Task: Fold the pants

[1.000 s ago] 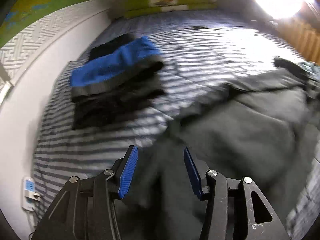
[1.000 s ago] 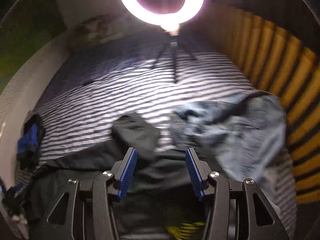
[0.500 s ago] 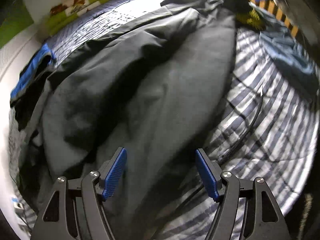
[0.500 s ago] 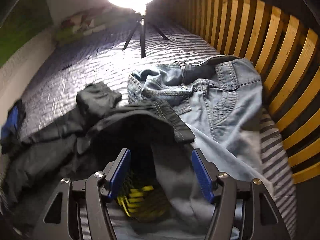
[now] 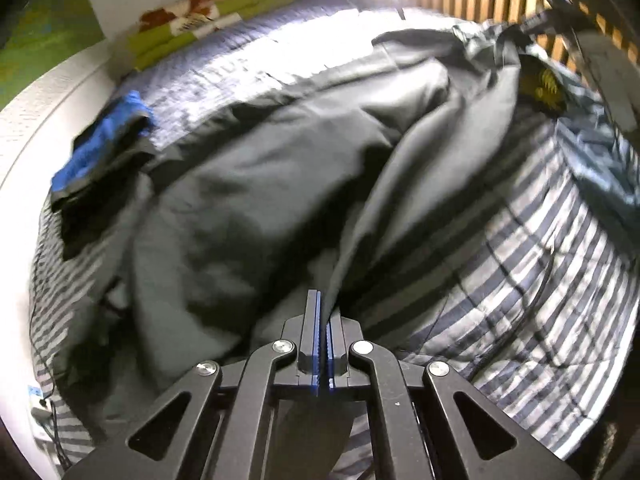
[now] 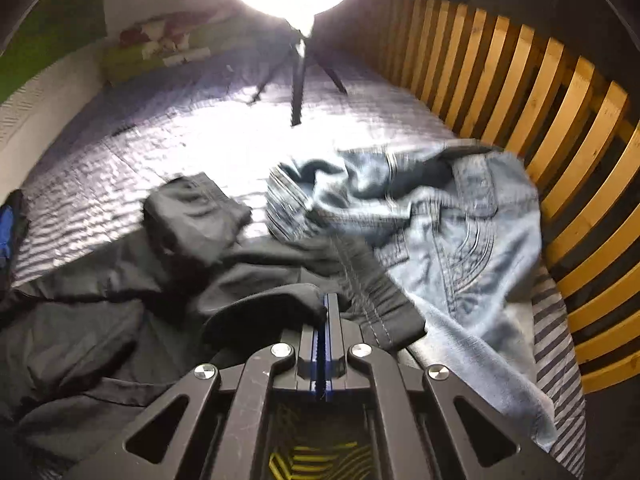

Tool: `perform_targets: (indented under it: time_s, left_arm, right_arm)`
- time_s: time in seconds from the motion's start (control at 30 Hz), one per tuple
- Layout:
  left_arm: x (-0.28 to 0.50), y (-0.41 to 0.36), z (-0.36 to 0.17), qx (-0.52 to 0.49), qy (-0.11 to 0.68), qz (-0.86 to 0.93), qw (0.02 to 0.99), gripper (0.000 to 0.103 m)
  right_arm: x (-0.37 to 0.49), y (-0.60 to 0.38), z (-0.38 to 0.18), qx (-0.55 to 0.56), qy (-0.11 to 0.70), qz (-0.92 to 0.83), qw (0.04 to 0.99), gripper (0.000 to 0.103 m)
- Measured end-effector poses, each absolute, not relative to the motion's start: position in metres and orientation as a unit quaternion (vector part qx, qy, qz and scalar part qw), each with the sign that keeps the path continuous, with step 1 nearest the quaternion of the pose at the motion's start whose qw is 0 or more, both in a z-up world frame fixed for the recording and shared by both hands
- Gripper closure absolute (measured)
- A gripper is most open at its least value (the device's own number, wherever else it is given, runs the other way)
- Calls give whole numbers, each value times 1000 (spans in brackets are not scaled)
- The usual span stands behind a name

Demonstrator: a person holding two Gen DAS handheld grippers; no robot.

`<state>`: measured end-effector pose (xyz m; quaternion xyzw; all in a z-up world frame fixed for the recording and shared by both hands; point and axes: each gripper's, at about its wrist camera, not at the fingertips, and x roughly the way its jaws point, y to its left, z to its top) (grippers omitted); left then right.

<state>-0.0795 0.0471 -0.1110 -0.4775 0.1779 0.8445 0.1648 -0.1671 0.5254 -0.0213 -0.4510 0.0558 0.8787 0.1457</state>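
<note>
Sprawling across the striped bed [image 5: 540, 280], the dark grey pants [image 5: 280, 168] lie crumpled and unfolded, with one long fold running down toward the near edge of the bed. The left tongs [image 5: 323, 320] are clenched on that fold: a ridge of the grey cloth is pinched between the blue pads and rises taut from them. In the right wrist view the same pants [image 6: 120, 300] spread to the left, and their stitched waistband arcs just ahead of the right tongs [image 6: 328, 312], which are clamped tight on the dark cloth at the waist edge. A lining with yellow markings [image 6: 316, 460] shows below those tongs.

Just beside the pants, on the right and partly under the waistband, lies a heap of light blue jeans [image 6: 440, 216]. A folded blue and black garment [image 5: 100, 148] sits at the far left edge of the bed, touching the grey pants. Folded green and patterned bedding [image 5: 208, 20] lies at the head of the bed. A ring light on a tripod [image 6: 296, 20] stands on the bed beyond the clothes, and a wooden slatted rail [image 6: 540, 120] runs along the right side.
</note>
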Motion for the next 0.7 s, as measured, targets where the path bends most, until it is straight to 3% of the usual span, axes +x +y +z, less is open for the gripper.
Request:
perform_targets:
  time_s: [0.33, 0.43, 0.53, 0.6, 0.7]
  left_arm:
    - [-22, -10, -13, -430, 97, 881, 170, 102]
    - [8, -9, -4, -434, 89, 874, 199, 102]
    - [36, 1, -17, -461, 109, 848, 237, 96]
    - [45, -1, -27, -480, 105, 839, 234, 72]
    - [49, -21, -32, -484, 68, 848, 205, 69]
  right_arm:
    - [-45, 512, 105, -369, 69, 920, 112, 101]
    - [4, 512, 137, -357, 67, 925, 113, 101]
    - [38, 512, 143, -378, 53, 915, 133, 101]
    - [43, 521, 126, -420, 51, 893, 153, 101]
    - [32, 546, 80, -480, 85, 855, 177, 101]
